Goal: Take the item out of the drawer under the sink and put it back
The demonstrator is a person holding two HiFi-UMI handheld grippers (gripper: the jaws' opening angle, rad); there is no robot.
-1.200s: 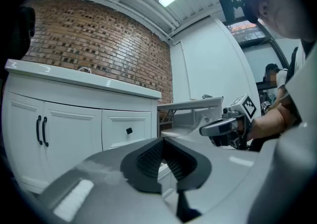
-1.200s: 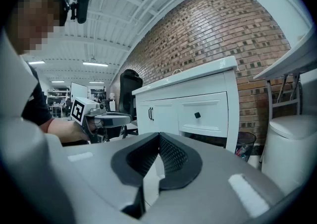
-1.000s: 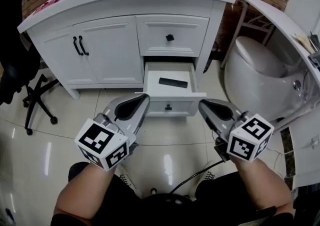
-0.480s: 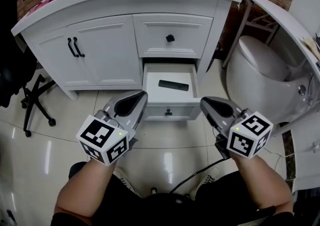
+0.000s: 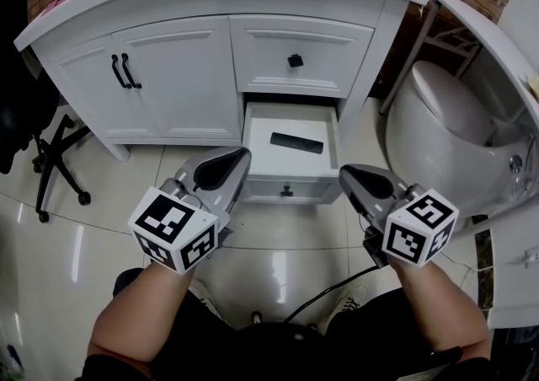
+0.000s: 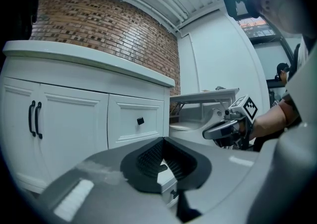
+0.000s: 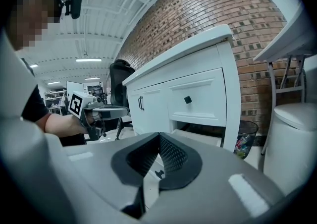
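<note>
cabinet: white, black handles
item: black
wall: red-brown brick
floor: pale cream tiles
toilet: white

no legible txt, brands or nos. in any view, sry.

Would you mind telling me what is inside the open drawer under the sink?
One flat black item lies on the white floor of the open drawer; nothing else shows. Whatever sits at its rear, beneath the upper drawer, is covered.

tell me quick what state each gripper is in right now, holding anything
Left gripper: closed, holding nothing.
Right gripper: closed, holding nothing.
</note>
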